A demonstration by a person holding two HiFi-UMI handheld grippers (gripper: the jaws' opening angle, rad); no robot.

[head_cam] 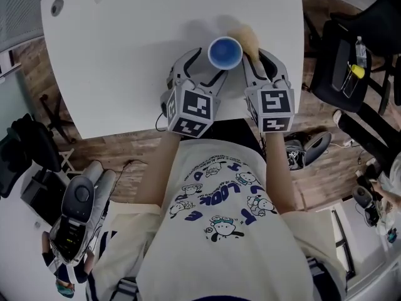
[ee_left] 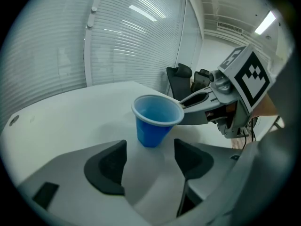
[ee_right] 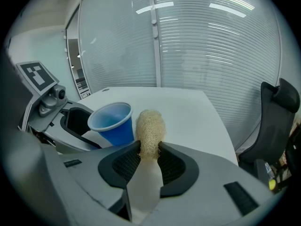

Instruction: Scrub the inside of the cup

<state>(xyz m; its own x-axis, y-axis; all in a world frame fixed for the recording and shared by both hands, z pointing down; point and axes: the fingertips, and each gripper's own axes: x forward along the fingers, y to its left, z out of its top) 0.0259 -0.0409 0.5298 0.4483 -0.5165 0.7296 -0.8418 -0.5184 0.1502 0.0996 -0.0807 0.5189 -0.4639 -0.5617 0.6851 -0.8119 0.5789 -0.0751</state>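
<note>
A blue cup point(head_cam: 225, 52) stands upright and empty on the white table point(head_cam: 125, 49), near its front edge. My left gripper point(head_cam: 203, 69) is open. In the left gripper view the cup point(ee_left: 155, 119) sits just beyond the two dark pads point(ee_left: 109, 166), touching neither, with my left gripper point(ee_left: 149, 153) behind it. My right gripper point(head_cam: 260, 63) is shut on a pale loofah scrubber point(head_cam: 248, 37) just right of the cup. In the right gripper view the scrubber point(ee_right: 150, 126) sticks up from my right gripper point(ee_right: 149, 150), beside the cup point(ee_right: 112, 121) and outside it.
Black office chairs point(head_cam: 351, 61) stand right of the table, one with a bottle on it. A grey handheld device point(head_cam: 78, 212) lies on a surface at the lower left. The table has a cable hole point(head_cam: 57, 6) at its far left corner. Glass walls with blinds point(ee_right: 211, 55) lie beyond.
</note>
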